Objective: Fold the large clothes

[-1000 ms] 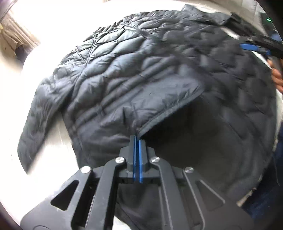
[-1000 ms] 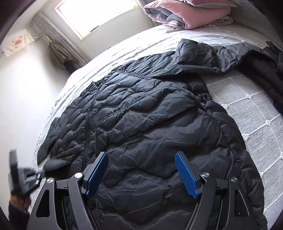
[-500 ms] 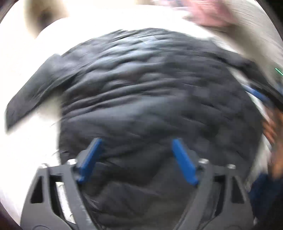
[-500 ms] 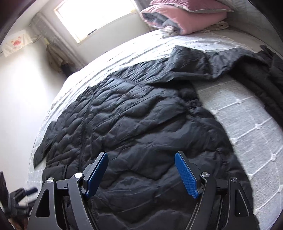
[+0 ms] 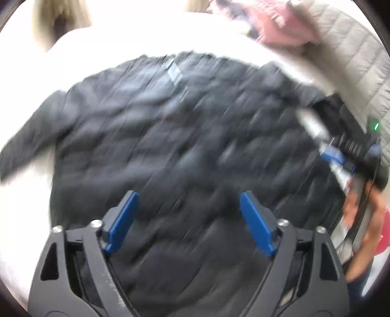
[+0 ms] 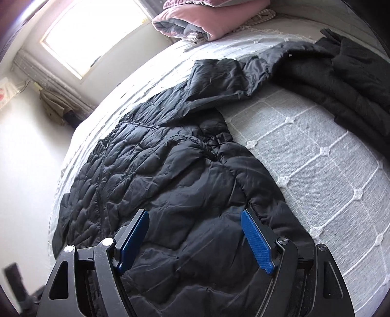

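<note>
While no writing legible, both grippers' fingers (image 5: 124, 219) (image 6: 256, 241) spread over jacket (image 6: 170, 175).

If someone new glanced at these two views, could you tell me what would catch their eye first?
First, the black quilted jacket, spread front-up across the grey bedspread and filling both views. Next, the blue fingers of the right gripper, spread wide over the jacket's lower part, with the left gripper equally open in its blurred view. Then the folded pink duvet at the bed's far end, beside the bright window.

jacket (image 6: 175, 185) flat on bed (image 6: 329, 170) | folded quilt (image 6: 207, 19) behind | second garment (image 6: 341, 78) right
</note>
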Demonstrator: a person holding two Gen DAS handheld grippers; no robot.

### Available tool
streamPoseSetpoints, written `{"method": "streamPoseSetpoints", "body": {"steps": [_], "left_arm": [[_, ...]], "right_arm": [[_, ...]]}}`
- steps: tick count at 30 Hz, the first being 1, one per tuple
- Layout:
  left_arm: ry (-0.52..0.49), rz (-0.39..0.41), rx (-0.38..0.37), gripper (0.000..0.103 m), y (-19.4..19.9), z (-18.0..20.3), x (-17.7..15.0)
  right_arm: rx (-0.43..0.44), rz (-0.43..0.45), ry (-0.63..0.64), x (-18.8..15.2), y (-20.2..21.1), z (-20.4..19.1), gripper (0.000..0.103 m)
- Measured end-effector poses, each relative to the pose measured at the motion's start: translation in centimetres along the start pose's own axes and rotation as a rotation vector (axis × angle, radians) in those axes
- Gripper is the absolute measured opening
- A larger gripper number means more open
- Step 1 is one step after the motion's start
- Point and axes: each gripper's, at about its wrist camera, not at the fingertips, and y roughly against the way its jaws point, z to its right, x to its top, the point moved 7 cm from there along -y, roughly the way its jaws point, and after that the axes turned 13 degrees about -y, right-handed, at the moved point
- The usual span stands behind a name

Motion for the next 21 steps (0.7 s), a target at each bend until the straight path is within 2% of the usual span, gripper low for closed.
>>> {"method": "streamPoseSetpoints", "body": {"steps": [1, 3, 4, 5, 7, 10, 12, 13, 16, 21], "left_arm": [[-0.016, 0.003, 0.018, 0.103, -1.0, 0.3, 1.2], [-0.024, -0.045, 0.082, 0.103, -4.4, 0.3, 3.3], [-0.018, -0.081, 0.074, 0.103, -6.7, 0.7, 4.2], [-0.009, -0.101, 0.035, 0.103, -8.3, 1.1, 5.0], [0.029, -0.167, -0.098, 0.103, -12.5, 2.1, 6.5], [0.137, -0.208, -0.136, 0.102, -15.5, 1.4, 7.7], [0.201, -0.192, -0.201, 0.102, -16.4, 1.5, 8.0], [0.197, -0.176, -0.22, 0.102, -16.5, 1.9, 8.2], [0.092, -0.12, -0.25, 0.102, -15.8, 4.1, 8.5], [0.016, -0.012, -0.351, 0.096, -13.2, 7.2, 8.5]], "right_arm": [[0.004, -0.006, -0.005, -0.1, -0.1, 0.0, 0.079], [0.011, -0.018, -0.007, -0.3, -0.4, -0.1, 0.079], [0.017, -0.026, -0.01, -0.4, -0.5, 0.0, 0.079], [0.026, -0.034, -0.019, -0.4, -0.6, 0.1, 0.079], [0.046, -0.044, -0.044, -0.3, -0.7, 0.4, 0.079], [0.085, -0.057, -0.1, 0.2, -0.5, 1.2, 0.079], [0.112, -0.062, -0.14, 0.5, -0.2, 1.7, 0.079], [0.128, -0.064, -0.159, 0.6, -0.1, 1.9, 0.079], [0.17, -0.075, -0.197, 0.8, 0.1, 2.2, 0.079], [0.206, -0.053, -0.237, 1.3, 0.9, 2.7, 0.079]]}}
